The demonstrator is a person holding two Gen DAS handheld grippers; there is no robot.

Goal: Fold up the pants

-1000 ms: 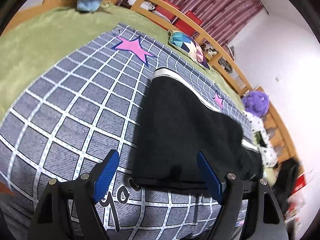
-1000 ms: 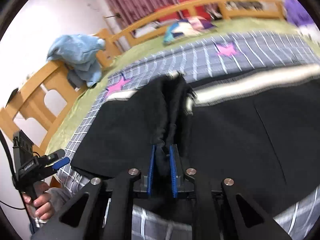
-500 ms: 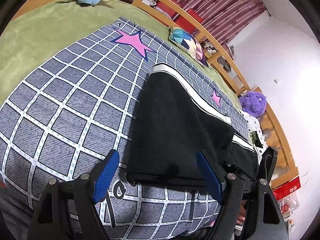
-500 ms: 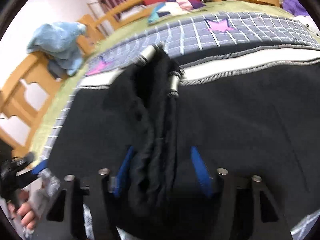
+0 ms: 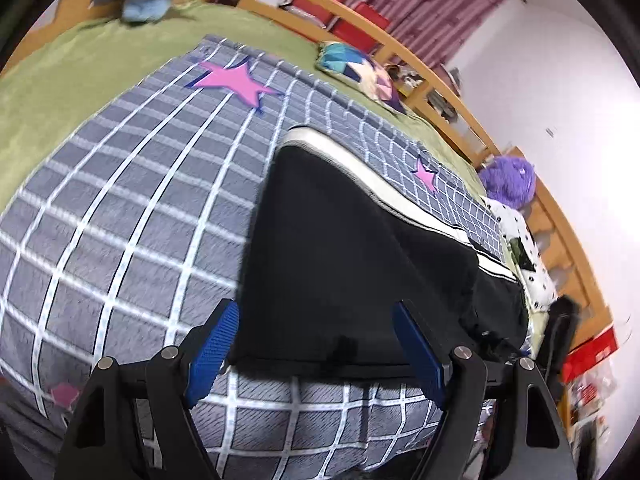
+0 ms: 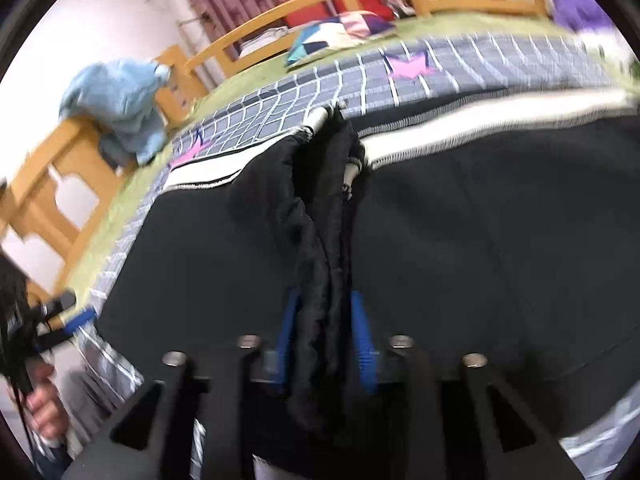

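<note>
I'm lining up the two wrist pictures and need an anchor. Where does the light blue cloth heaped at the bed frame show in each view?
Left wrist: the light blue cloth sits at the top edge, left of centre, partly cut off.
Right wrist: it drapes the wooden frame at upper left.
Shared landmark: the patchwork cushion by the far rail.

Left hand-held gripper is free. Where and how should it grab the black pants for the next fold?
Probably the near hem edge of the flat pants, which lies straight across just ahead of the open left hand-held gripper. Come in low from the near side, one finger sliding under the edge on the blanket. The far side carries the white stripe and is a longer reach.
</note>
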